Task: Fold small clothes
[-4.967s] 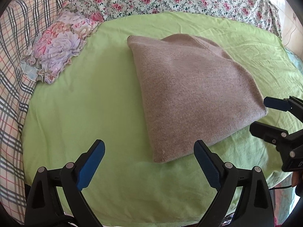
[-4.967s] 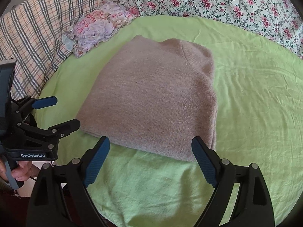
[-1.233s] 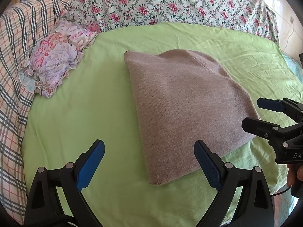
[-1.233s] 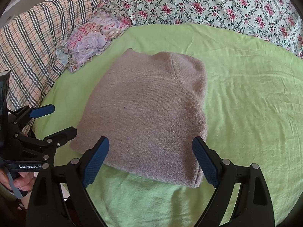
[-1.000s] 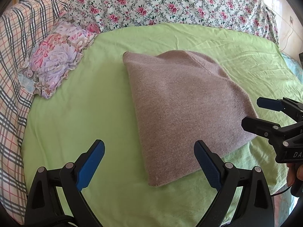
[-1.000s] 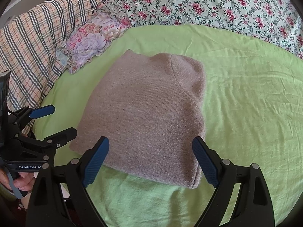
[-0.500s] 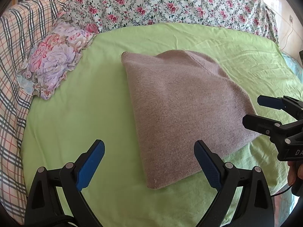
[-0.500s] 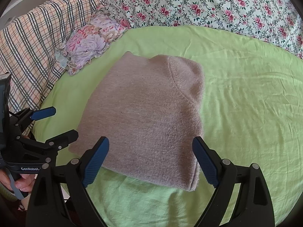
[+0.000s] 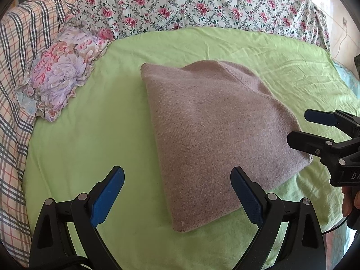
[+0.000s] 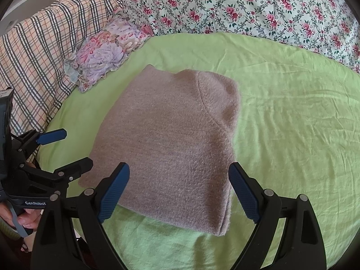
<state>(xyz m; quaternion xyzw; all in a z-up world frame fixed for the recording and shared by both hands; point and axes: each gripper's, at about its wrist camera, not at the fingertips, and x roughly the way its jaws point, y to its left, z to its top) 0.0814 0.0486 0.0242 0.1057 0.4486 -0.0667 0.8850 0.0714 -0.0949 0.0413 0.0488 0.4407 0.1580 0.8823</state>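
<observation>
1. Where the green sheet (image 9: 94, 135) lies bare, room is plentiful: a broad strip to the left of the folded garment (image 9: 216, 135) in the left wrist view, and a wider stretch to its right in the right wrist view.
2. Round the far side that sheet is hemmed by a floral quilt (image 9: 202, 2), with a plaid cover (image 9: 20, 51) along the left and a small frilled flowered cushion (image 9: 60, 76) lying at the seam between them (well apart from the garment).
3. Near the middle of the sheet rests the garment, a taupe knit folded to a rough rectangle, flat, with one curved seam across its far right corner.
4. Its long axis runs from the near edge away toward the quilt, leaning slightly left; the near right corner shows stacked layers.
5. Above the garment's near left corner the left gripper (image 9: 177, 193) hangs with jaws spread wide, pads clear of the cloth.
6. Over the garment's near edge the right gripper (image 10: 178, 191) is likewise spread and pinching nothing; a hand (image 10: 24, 219) holds the other tool's handle at the picture's left edge.
</observation>
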